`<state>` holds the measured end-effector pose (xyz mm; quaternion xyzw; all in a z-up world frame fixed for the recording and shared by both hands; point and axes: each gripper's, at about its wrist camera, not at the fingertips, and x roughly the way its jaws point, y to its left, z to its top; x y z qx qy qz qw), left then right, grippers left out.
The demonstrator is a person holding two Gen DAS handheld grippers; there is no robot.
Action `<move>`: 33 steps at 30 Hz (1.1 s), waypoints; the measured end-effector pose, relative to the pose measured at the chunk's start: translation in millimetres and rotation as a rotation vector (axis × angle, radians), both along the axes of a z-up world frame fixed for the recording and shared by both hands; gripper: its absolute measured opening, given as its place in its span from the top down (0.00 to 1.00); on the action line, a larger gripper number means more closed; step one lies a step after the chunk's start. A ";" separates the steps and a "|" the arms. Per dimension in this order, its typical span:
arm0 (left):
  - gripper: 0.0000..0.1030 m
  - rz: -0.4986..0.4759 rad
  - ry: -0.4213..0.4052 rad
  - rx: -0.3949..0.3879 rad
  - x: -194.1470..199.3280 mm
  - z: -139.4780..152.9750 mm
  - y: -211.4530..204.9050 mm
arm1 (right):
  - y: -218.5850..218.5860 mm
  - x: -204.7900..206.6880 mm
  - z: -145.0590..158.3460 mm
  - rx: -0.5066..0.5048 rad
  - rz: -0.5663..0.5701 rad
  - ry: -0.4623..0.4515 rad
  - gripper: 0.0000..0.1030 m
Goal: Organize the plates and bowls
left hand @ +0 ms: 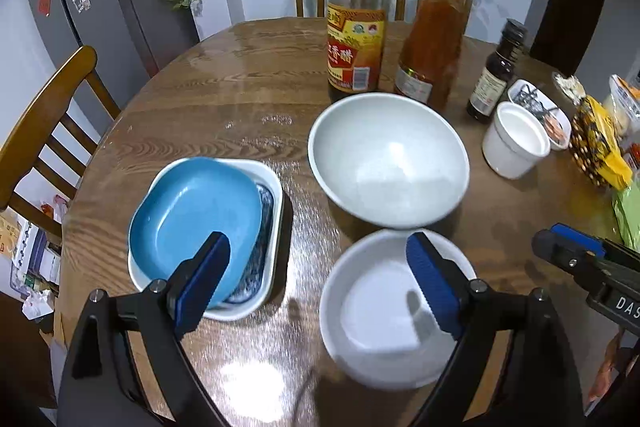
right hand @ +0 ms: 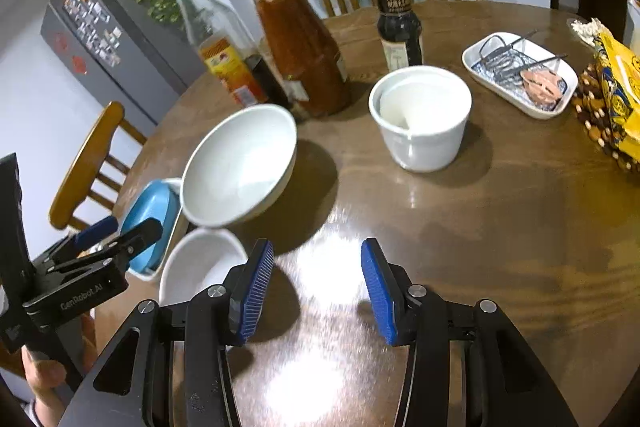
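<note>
Sitting nested on the round wooden tabletop (left hand: 224,75), the blue plate (left hand: 192,219) is already resting, a little tilted, inside the white rectangular dish (left hand: 268,183) with the blue pattern, so that pairing is looking finished. Two white bowls are still lying apart: the large white bowl (left hand: 388,159) is standing in front of the vinegar bottle (left hand: 358,15) and the sauce jar (left hand: 434,39), while the smaller white bowl (left hand: 384,311) is sitting just beside it, nearer the camera. A white cup (right hand: 420,115) and a second patterned dish (right hand: 520,75), holding metal utensils, are waiting farther right, near the dark bottle (right hand: 398,19) and the snack bags (right hand: 612,83).

The left tool (left hand: 320,283) is hanging wide apart and released above the gap between the plate stack and the smaller bowl, grasping nothing. The right tool (right hand: 318,291) is standing partly spread over bare wood, also empty.

Judging from this layout, roughly one stacking step is done; nesting the bowls, and perhaps gathering the cup and far dish, is remaining.
</note>
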<state>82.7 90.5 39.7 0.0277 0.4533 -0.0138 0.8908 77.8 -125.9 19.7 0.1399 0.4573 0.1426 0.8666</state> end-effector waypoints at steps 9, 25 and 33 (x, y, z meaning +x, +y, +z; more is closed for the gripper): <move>0.12 0.005 0.077 -0.061 -20.5 -23.9 8.1 | 19.9 -17.6 -5.9 -0.013 0.065 0.020 0.55; 0.21 -0.020 0.149 -0.148 -30.8 -45.6 11.3 | 53.0 -16.8 -28.0 -0.014 0.151 0.077 0.55; 0.34 -0.038 0.162 -0.141 -28.3 -49.8 6.4 | 60.0 -14.8 -30.7 -0.032 0.167 0.086 0.55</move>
